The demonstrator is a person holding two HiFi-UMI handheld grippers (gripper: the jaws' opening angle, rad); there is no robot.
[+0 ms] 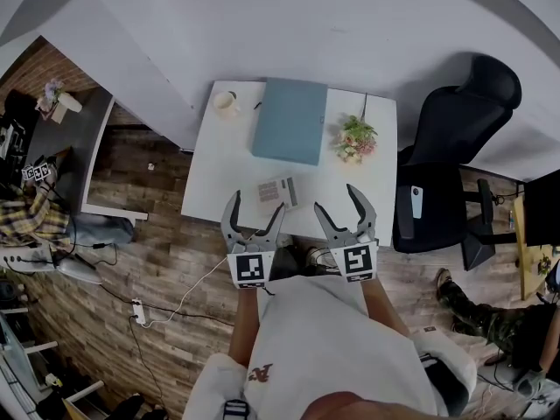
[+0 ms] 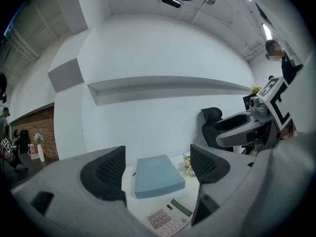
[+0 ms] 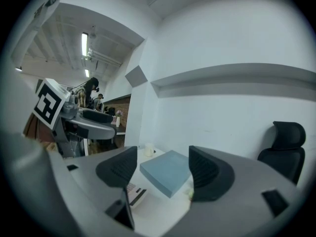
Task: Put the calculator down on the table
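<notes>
As the calculator (image 1: 277, 192) already lies at the table's (image 1: 219, 173) near edge, the task looks done; left gripper (image 1: 256, 213) and right gripper (image 1: 339, 208) gape empty.

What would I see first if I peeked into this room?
Two claws, the left gripper and the right gripper, hang open and empty at the near edge of a white table. A big blue book lies in the table's middle, with a calculator flat in front of it and flowers at its right. A black chair stands beside the table's right side.
</notes>
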